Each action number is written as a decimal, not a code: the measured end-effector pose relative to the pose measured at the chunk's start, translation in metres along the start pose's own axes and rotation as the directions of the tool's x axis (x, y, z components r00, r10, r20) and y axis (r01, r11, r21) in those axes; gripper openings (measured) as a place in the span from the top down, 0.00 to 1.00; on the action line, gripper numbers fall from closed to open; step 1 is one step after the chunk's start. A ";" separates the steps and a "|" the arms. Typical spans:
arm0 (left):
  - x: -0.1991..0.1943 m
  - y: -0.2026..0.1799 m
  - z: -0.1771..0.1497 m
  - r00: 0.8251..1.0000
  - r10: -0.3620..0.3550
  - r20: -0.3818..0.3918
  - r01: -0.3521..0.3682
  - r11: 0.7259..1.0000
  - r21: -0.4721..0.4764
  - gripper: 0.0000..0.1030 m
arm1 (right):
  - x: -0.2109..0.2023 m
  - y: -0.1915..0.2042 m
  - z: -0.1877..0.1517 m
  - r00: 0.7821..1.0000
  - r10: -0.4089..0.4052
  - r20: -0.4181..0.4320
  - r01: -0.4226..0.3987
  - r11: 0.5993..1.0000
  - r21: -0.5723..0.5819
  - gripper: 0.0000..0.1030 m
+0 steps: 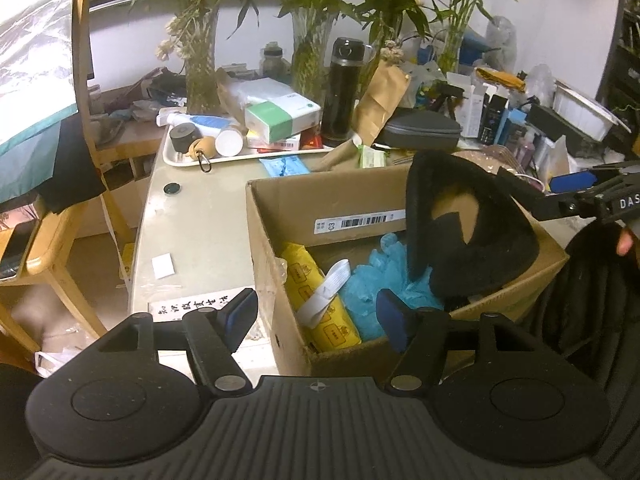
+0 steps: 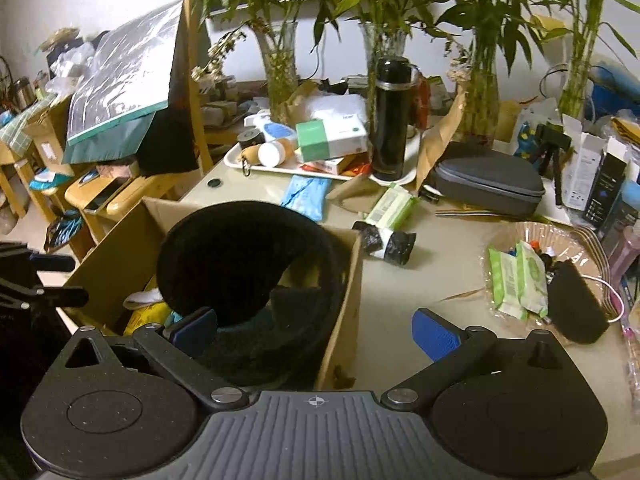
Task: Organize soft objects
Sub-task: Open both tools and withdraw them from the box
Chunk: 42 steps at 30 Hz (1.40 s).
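A cardboard box (image 1: 276, 248) stands open on the table. Inside lie a yellow pack (image 1: 320, 300), a white strap (image 1: 326, 292) and blue gloves (image 1: 372, 280). A black fuzzy curved cushion (image 1: 480, 248) stands against the box's right side. My left gripper (image 1: 316, 316) is open over the near left corner, with nothing between its pads. In the right wrist view my right gripper (image 2: 316, 334) is wide open over the box's right wall (image 2: 348, 280). Its left finger sits beside the cushion (image 2: 240, 256) without clamping it.
A white tray (image 2: 240, 164) with a black flask (image 2: 390, 120), boxes and bottles stands behind, among vases of plants. On the table lie a blue pack (image 2: 304, 194), green wipes (image 2: 390, 206), a black-and-white roll (image 2: 386, 242), a grey case (image 2: 488, 184) and a basket (image 2: 520, 236) holding a black pouch (image 2: 576, 308).
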<state>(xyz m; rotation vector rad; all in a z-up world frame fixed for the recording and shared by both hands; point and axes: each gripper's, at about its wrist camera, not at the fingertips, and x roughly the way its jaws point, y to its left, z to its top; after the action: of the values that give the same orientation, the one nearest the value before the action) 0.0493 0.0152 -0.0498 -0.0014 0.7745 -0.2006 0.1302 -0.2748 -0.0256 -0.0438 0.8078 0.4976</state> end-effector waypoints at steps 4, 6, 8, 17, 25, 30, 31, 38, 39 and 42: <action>0.000 0.002 0.002 1.000 -0.012 0.010 0.012 1.000 -0.008 0.37 | 0.004 -0.006 0.004 1.000 -0.003 0.000 0.003 1.000 0.011 0.00; -0.001 0.002 0.004 0.999 -0.029 0.023 0.029 0.999 -0.015 0.37 | 0.005 -0.007 0.008 1.000 -0.028 0.007 0.029 1.000 -0.009 0.00; 0.000 0.002 0.007 0.999 -0.042 0.031 0.043 0.999 -0.020 0.37 | 0.005 -0.008 0.014 0.999 -0.038 0.020 0.038 0.999 -0.015 0.00; 0.001 0.001 0.024 0.998 -0.027 0.053 0.027 1.000 0.000 0.37 | 0.005 -0.021 0.037 0.991 -0.093 0.091 0.094 0.995 -0.008 0.00; 0.003 0.012 0.043 0.997 0.006 0.081 -0.007 1.000 0.005 0.37 | 0.017 -0.028 0.042 0.985 -0.127 0.114 0.132 0.991 -0.032 0.00; 0.003 0.022 0.056 0.993 0.030 0.112 -0.034 0.999 0.030 0.37 | 0.026 -0.041 0.045 0.987 -0.119 0.108 0.117 0.993 0.019 0.00; 0.004 0.024 0.060 0.992 0.031 0.118 -0.036 0.999 0.038 0.37 | 0.027 -0.042 0.046 0.987 -0.118 0.111 0.116 0.993 0.023 0.00; 0.017 0.034 0.077 0.988 0.064 0.137 -0.072 0.996 0.054 0.37 | 0.048 -0.050 0.052 0.984 -0.146 0.098 0.144 0.989 0.021 0.00; 0.020 0.036 0.079 0.988 0.064 0.138 -0.072 0.996 0.051 0.37 | 0.052 -0.051 0.053 0.985 -0.149 0.087 0.146 0.989 0.031 0.00; 0.028 0.043 0.085 0.988 0.065 0.137 -0.071 0.997 0.040 0.37 | 0.060 -0.058 0.056 0.992 -0.109 0.064 0.106 0.993 0.051 0.00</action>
<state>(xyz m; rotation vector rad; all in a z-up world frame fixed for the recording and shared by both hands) 0.1353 0.0461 -0.0112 0.0538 0.6335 -0.1512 0.2288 -0.2887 -0.0371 -0.0262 0.7475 0.3760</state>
